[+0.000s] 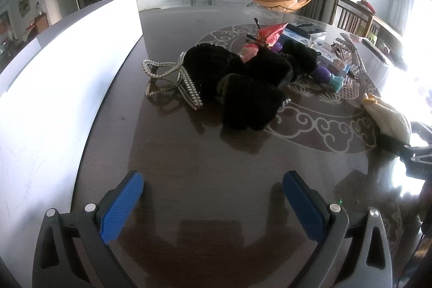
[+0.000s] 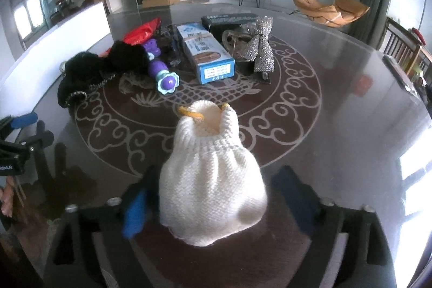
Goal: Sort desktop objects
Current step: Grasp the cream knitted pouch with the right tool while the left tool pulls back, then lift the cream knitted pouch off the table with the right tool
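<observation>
1. Your right tool (image 2: 213, 199) is spread wide w/ the white knit hat (image 2: 213, 180) between its blue pads; the pads look clear of the knit, so it's released, not gripped
2. The hat lies on the bench (image 2: 337, 126) in front of you, long axis running straight away from the tool: closed crown toward you, ribbed open cuff w/ a yellow trim pointing at the clutter
3. Your left tool (image 1: 213, 196) hangs over bare bench, pads apart, nothing between them
4. Ahead of it: black fuzzy pieces (image 1: 243, 82) piled together, pearl-edged hair claw (image 1: 172, 80) touching their left side
5. Beyond the hat: purple toy (image 2: 162, 72), blue-white box (image 2: 208, 53), sequin bow (image 2: 263, 45), red bag (image 2: 143, 31)
</observation>
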